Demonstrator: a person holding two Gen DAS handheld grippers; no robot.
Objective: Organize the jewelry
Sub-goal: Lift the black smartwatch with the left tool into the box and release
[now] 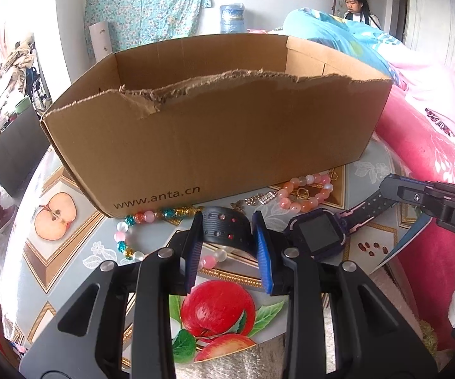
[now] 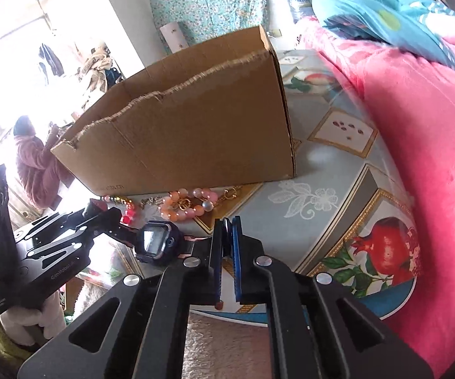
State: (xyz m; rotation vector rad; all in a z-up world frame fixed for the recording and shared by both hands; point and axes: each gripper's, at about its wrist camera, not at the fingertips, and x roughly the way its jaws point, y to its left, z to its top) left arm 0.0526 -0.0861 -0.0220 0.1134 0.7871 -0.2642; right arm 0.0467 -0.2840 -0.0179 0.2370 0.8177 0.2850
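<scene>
cardboard box (image 1: 215, 145) looks empty; bracelets (image 1: 303, 195) lie on the counter (image 1: 369, 170). left gripper (image 1: 229, 246) fingers grasp a black band (image 1: 226, 229); right gripper (image 2: 227, 252) fingers pinch the watch (image 2: 158, 243) strap.

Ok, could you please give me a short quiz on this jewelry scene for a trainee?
1. True or false: the cardboard box stands behind the bead bracelets.
2. The left tool grips: A) loose beads, B) a strap of the watch, C) the box.
3. What does the right tool hold?
Key: 1 true; 2 B; 3 the watch's other strap.
</scene>
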